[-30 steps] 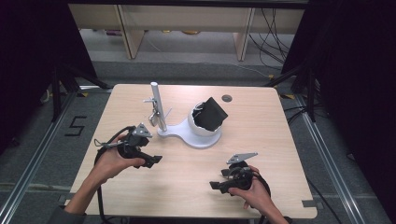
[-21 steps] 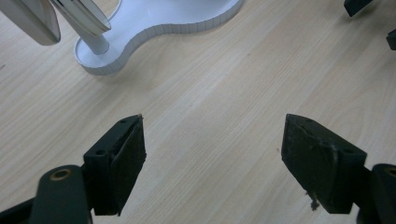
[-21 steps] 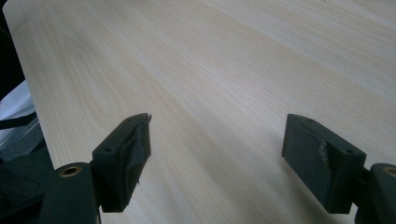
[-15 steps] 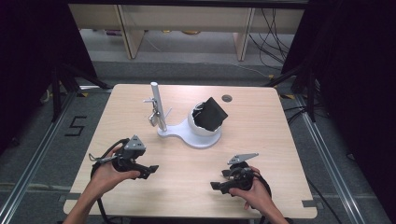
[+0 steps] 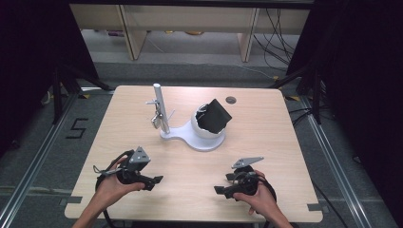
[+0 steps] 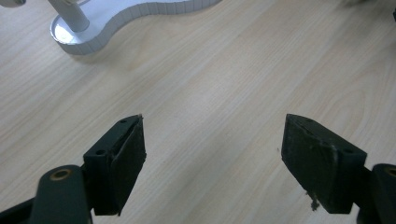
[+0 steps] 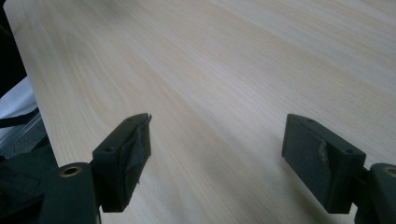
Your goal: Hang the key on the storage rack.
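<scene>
Near the front-left corner of the tabletop (image 5: pixel 266 118), the left hand (image 5: pixel 110 186) held the left gripper (image 5: pixel 154 181) low over the wood, its jaws wide apart with nothing between them and aimed toward the right edge. Behind it, near the middle of the tabletop, a white stand (image 5: pixel 190 137) carried an upright post (image 5: pixel 160 108) at its left end, long axis vertical, with a small padlock (image 5: pixel 155 122) hanging beside it. On its right end a white bowl (image 5: pixel 204 129) held a black block (image 5: pixel 216 116) tilted on a corner. By the front edge, right of centre, the right hand (image 5: pixel 256 199) held the right gripper (image 5: pixel 219 189), jaws spread empty, pointing left.
</scene>
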`<move>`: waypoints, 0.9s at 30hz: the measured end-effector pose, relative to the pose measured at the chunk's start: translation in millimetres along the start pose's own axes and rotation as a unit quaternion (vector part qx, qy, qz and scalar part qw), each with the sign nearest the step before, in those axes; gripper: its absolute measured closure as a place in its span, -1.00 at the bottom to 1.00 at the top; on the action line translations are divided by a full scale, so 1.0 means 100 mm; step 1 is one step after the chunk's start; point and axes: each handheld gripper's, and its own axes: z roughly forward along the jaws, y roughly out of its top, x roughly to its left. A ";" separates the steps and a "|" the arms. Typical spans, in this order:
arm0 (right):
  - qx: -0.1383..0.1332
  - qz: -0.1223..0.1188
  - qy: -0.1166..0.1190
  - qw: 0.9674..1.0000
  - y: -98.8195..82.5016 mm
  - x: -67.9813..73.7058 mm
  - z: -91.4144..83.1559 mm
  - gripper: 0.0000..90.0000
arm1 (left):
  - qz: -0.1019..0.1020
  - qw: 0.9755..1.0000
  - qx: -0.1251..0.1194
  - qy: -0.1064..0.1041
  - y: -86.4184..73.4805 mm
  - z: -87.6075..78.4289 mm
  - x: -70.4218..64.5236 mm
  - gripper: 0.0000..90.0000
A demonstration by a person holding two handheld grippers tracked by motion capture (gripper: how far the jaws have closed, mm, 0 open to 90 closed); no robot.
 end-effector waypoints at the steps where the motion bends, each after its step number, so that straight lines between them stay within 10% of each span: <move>1: 0.003 0.013 0.003 1.000 0.00 0.02 0.00 -0.45 | -0.001 1.000 -0.001 -0.002 -0.01 0.00 -0.01 -0.52; 27: 0.002 -0.001 -0.010 1.000 -0.01 0.03 0.01 -0.45 | -0.006 1.000 -0.003 0.004 -0.45 0.09 -0.24 -0.52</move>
